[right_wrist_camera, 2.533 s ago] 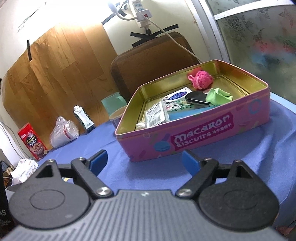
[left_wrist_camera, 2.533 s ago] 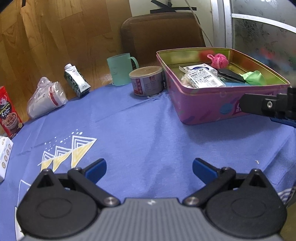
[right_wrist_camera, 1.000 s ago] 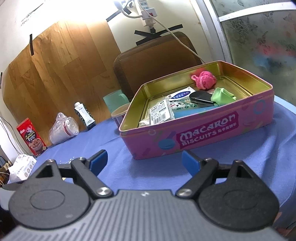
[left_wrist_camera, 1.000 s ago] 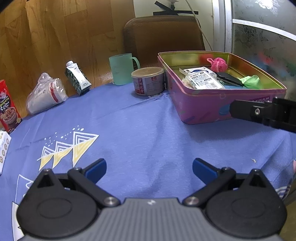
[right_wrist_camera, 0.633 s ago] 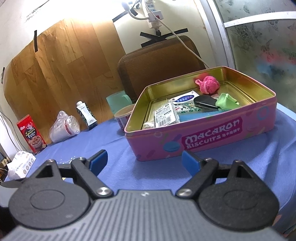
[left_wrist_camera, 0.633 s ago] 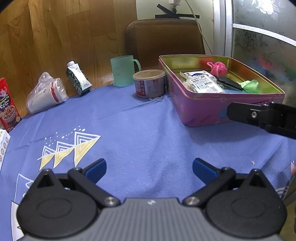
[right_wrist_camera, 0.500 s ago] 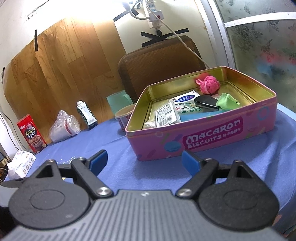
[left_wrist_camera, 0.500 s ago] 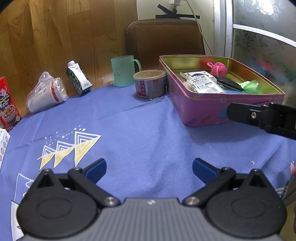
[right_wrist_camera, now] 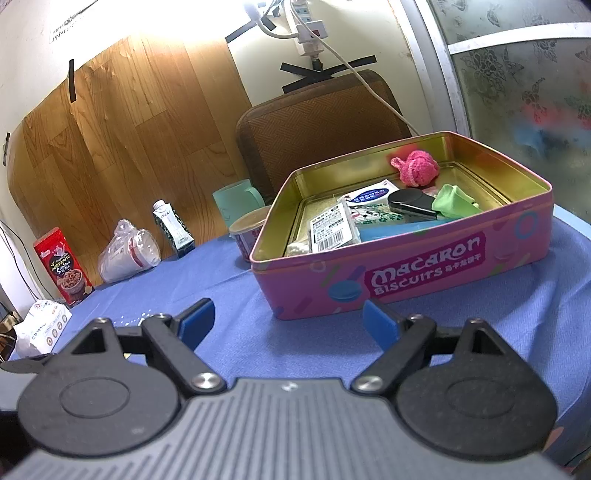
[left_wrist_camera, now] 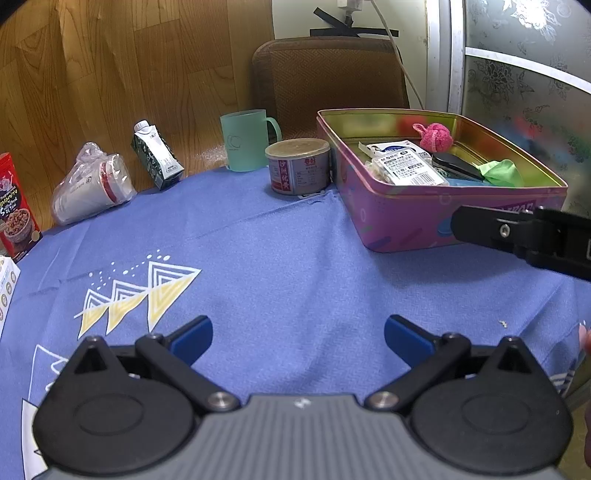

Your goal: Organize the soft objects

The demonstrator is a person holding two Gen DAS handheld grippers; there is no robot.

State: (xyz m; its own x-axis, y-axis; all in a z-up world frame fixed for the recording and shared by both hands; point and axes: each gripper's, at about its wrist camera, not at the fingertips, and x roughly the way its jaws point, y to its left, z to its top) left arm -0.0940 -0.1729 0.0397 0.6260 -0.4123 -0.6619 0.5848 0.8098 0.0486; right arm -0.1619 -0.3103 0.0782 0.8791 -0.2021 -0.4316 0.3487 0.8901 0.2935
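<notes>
Right wrist view | pink metal tin [right_wrist_camera: 424,273], rectangular, holds knitted pink ball [right_wrist_camera: 419,167] | blue cloth tabletop [right_wrist_camera: 517,314] | wood-panel wall [right_wrist_camera: 129,129] | left tongs [left_wrist_camera: 297,334], right tongs [right_wrist_camera: 286,319] both spread, empty.

A wood-grain panel [right_wrist_camera: 122,122] leans on the far cream wall [right_wrist_camera: 384,33], a brown chair back [right_wrist_camera: 321,122] to its right. Frosted floral glass [right_wrist_camera: 524,88] fills the right; a white power strip [right_wrist_camera: 308,27] hangs above the chair

Pink knitted ball [right_wrist_camera: 417,168] and crumpled green cloth [right_wrist_camera: 453,202] lie inside pink tin [right_wrist_camera: 424,273].
</notes>
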